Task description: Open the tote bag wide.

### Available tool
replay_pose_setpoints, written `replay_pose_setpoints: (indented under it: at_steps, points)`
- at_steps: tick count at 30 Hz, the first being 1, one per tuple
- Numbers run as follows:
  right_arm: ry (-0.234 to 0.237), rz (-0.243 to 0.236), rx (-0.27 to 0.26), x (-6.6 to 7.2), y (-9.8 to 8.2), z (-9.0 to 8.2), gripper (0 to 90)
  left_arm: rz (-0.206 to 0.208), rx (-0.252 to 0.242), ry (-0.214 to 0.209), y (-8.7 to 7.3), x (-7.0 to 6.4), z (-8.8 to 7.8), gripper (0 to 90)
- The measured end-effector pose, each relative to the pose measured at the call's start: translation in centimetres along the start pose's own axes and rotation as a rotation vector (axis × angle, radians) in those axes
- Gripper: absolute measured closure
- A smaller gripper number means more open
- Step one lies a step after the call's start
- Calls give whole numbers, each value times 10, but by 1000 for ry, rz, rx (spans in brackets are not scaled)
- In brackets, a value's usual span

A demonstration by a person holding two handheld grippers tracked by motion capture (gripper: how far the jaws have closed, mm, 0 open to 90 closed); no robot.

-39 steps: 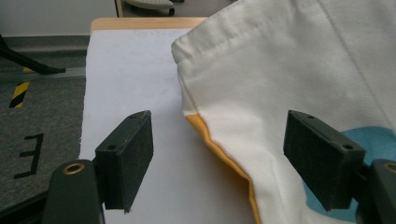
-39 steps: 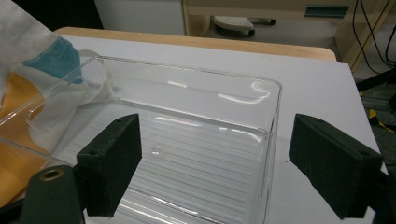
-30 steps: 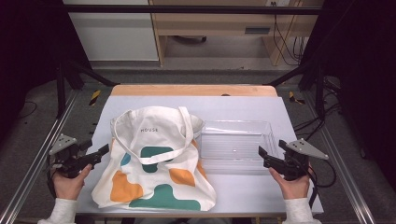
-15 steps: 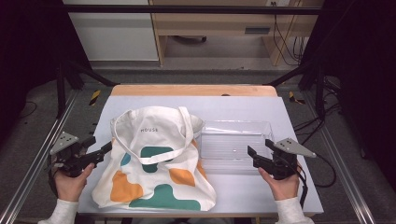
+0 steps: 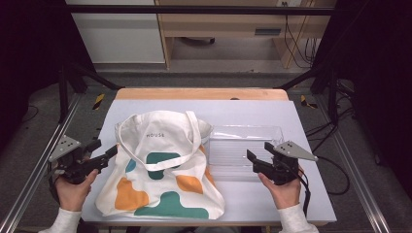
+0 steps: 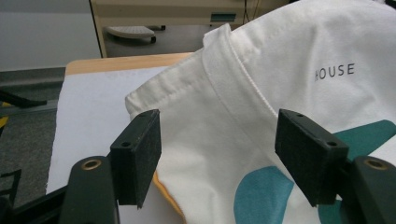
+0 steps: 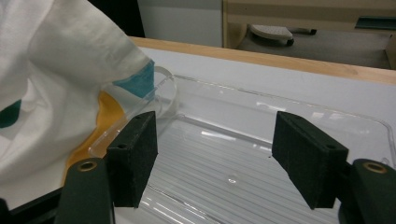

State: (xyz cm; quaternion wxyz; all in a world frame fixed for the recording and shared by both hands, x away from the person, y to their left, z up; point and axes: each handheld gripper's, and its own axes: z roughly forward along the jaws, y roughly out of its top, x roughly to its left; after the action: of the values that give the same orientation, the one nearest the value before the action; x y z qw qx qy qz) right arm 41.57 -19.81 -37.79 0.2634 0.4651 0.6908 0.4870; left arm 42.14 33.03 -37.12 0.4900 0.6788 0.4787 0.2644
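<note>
Evidently both wide open and empty: left hand-held gripper (image 5: 104, 154) beside tote bag (image 5: 160, 165), right hand-held gripper (image 5: 259, 156) over clear tray (image 5: 243, 141).

Lab-style recording bay, aluminium frame rails (image 5: 29, 184), black curtains (image 5: 29, 58), loose floor cables (image 5: 335, 165)

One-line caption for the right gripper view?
Open right claw poised over an empty clear plastic tray, printed tote bag overlapping its edge.

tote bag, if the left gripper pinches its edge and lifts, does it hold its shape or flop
Probably flops: the tote bag is thin cloth, creased and lying slack. It looks flat and likely empty, so light. Its right edge drapes onto the clear tray, so lifting might nudge that.
</note>
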Motion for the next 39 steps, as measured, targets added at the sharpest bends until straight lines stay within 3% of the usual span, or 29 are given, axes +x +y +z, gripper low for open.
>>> replay_pose_setpoints:
  at_steps: [24,39]
  points:
    - [92,-22,-35,36,24,17,339,28,-43,-36,22,-21,-1,335]
    - [168,-37,-60,64,47,35,343,60,-40,-52,41,-43,27,369]
